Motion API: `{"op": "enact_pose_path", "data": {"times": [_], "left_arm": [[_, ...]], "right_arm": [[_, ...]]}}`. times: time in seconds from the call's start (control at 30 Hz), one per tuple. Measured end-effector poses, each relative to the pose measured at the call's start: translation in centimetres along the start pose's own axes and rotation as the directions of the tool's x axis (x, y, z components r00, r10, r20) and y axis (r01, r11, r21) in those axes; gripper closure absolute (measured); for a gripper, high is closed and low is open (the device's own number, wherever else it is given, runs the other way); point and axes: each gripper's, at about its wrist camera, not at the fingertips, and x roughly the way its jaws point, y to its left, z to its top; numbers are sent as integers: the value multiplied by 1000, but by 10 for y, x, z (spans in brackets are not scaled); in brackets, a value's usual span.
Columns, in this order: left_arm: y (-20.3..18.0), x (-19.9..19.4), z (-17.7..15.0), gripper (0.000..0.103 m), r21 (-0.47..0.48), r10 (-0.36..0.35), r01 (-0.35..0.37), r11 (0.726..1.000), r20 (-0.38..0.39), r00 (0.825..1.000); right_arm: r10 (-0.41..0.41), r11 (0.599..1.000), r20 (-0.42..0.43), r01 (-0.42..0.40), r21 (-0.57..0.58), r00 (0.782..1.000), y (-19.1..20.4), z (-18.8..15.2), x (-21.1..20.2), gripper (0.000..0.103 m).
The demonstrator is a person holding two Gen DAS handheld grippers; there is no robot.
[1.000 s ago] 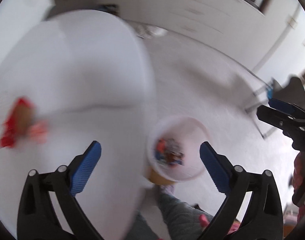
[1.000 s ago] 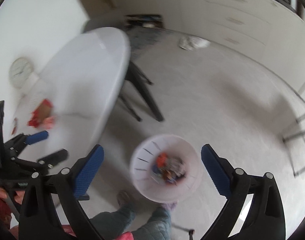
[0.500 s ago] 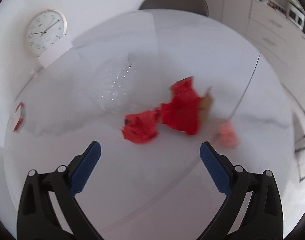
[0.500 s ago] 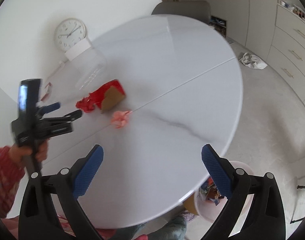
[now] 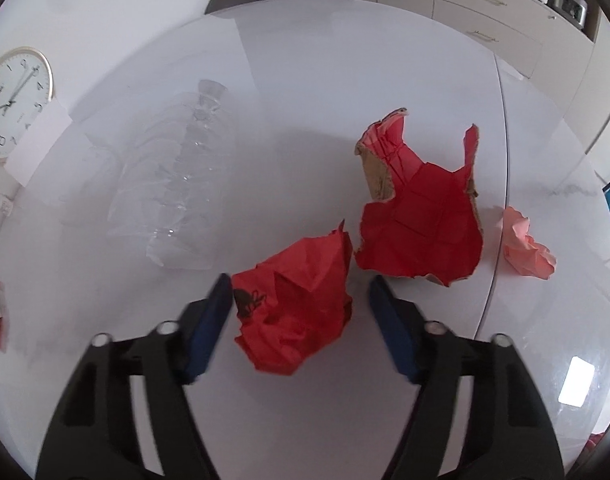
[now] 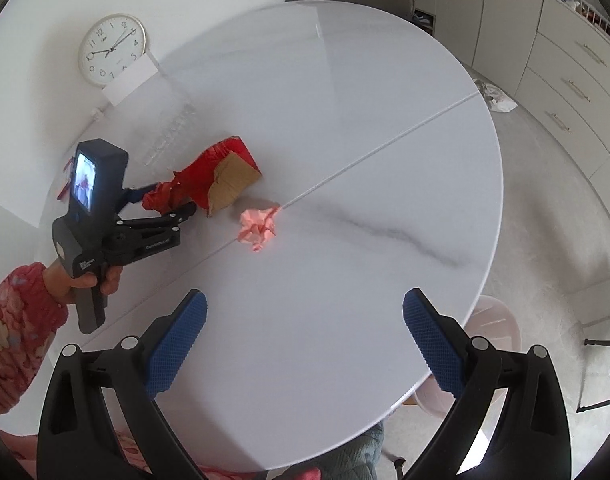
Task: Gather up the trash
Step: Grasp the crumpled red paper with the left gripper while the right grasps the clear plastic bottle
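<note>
The wall clock (image 5: pixel 13 104) is cut by the left wrist picture's edge at nine o'clock. The clear plastic bottle (image 5: pixel 177 184) shows only faintly against the white surface (image 5: pixel 325 80). In the right wrist picture the pink bin (image 6: pixel 493 332) is mostly hidden under the surface's rim at four o'clock, and the left tongs (image 6: pixel 161 200) cover part of the crumpled red paper (image 6: pixel 157 198); whether their pads touch it cannot be told.

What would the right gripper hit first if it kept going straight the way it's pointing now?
Most likely the bare white marble tabletop. The right gripper stands open and points down at empty table. The crumpled pink paper ball lies beyond and a bit left of that line, though depth is hard to judge.
</note>
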Motion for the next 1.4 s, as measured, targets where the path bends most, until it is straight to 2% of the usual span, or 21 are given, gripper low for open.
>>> {"op": "enact_pose_path", "data": {"times": [0.13, 0.2, 0.37, 0.47, 0.6, 0.63, 0.8, 1.03, 1.1, 1.17, 1.3, 1.4], "left_arm": [[10, 1, -2, 59, -28, -31, 31, 999, 9, 999], [18, -5, -8, 60, -60, -37, 38, 997, 18, 999], [43, -46, -35, 60, -198, -42, 53, 979, 59, 997], [66, -80, -64, 60, -306, -18, 38, 951, 70, 997], [93, -117, -112, 60, -415, 28, -13, 910, 31, 999], [98, -123, -121, 60, -426, 36, -24, 904, 20, 999], [132, -139, -161, 60, -480, 70, -77, 874, -32, 997], [162, -142, -173, 60, -539, 90, -95, 837, -36, 995], [165, -140, -171, 60, -537, 101, -104, 837, -36, 994], [166, -137, -169, 60, -530, 108, -111, 840, -36, 993], [158, -141, -169, 60, -520, 115, -114, 846, -30, 993], [152, -145, -164, 60, -505, 127, -124, 854, -30, 992]], "right_arm": [[10, 1000, 4, -10, -19, 1000, 16, 14, 5, 5], [28, 999, 10, -28, -35, 1000, 28, 24, 4, 5], [121, 991, 45, -118, -67, 992, 81, 81, 18, 5], [167, 985, 51, -169, 27, 985, 113, 120, 52, 5], [136, 965, 38, -141, 220, 990, 145, 156, 116, 5], [111, 955, 22, -112, 275, 994, 154, 162, 136, 5], [-9, 946, -49, 24, 324, 999, 189, 170, 198, 5], [-87, 955, -86, 107, 277, 993, 204, 173, 226, 5], [-100, 956, -90, 121, 268, 991, 205, 173, 228, 6], [-96, 960, -96, 117, 253, 991, 207, 175, 231, 13], [-73, 971, -109, 96, 220, 991, 211, 177, 238, 35], [-42, 977, -101, 62, 205, 994, 211, 175, 236, 36]]}}
